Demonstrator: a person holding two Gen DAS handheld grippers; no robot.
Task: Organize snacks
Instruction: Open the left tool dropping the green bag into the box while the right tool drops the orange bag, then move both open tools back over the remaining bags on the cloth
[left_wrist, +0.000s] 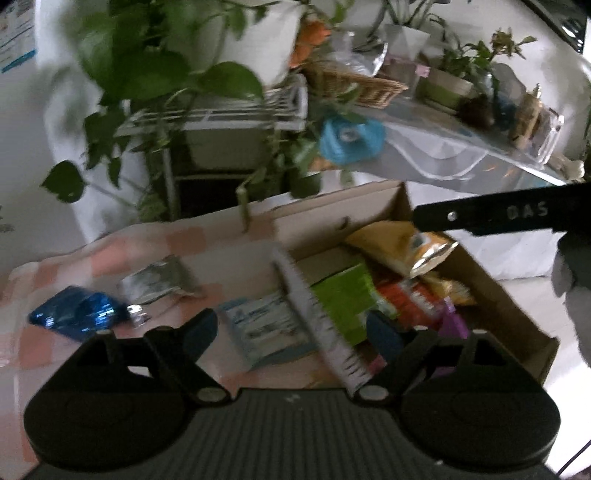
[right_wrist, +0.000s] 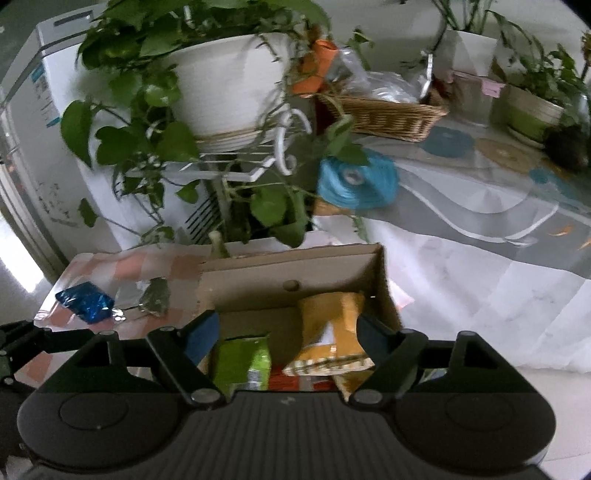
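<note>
While both grippers hang released, snacks fill the cardboard box (right_wrist: 291, 271) at the desk's (left_wrist: 192, 236) right edge.
Left gripper (left_wrist: 291, 332) and right gripper (right_wrist: 284, 332) fingers spread, grasping nothing; yellow bag (right_wrist: 332, 325) and green packet (right_wrist: 243, 362) lie inside; blue packet (left_wrist: 77, 314) sits near the left edge.

Both wrist views downward, sharing cardboard box (left_wrist: 509, 295), perhaps near.
</note>
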